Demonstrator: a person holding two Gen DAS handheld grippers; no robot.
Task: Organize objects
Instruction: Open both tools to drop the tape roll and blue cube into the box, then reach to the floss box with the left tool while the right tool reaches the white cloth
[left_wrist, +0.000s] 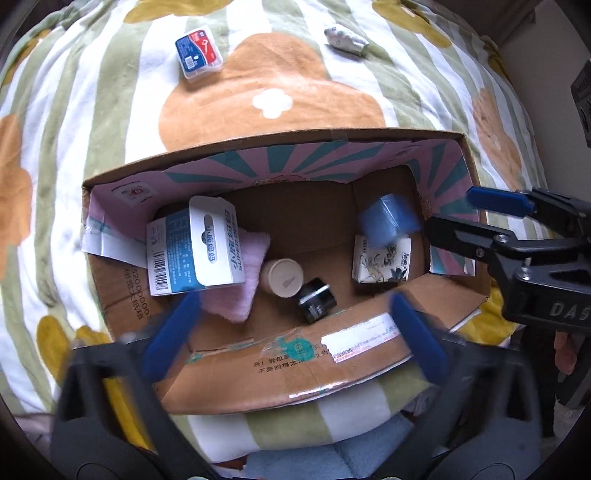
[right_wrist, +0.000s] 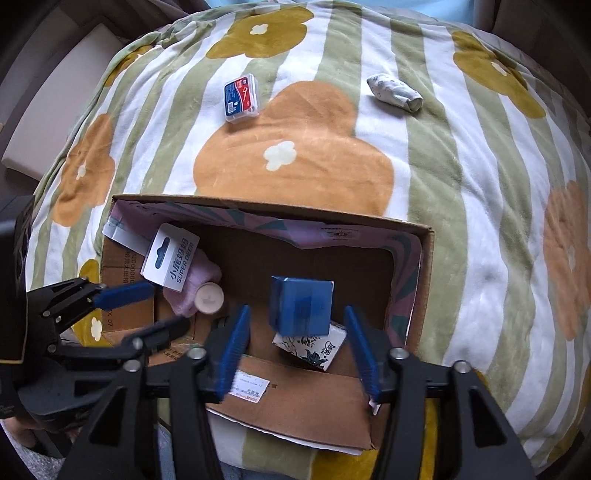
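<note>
Right hand-held gripper (right_wrist: 295, 347) released, blue box (right_wrist: 301, 306) loose between its fingers above cardboard box (right_wrist: 295, 410); left hand-held gripper (left_wrist: 288, 332) spread wide, empty.

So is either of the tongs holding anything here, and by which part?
Nothing is held. The left tongs stand wide and empty; the right tongs are open around the blurred blue box, its pads clear of it.

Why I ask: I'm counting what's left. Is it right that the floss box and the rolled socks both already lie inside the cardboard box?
No. The floss box and the rolled socks both lie on the blanket, outside the cardboard box; the right wrist view shows it.
</note>
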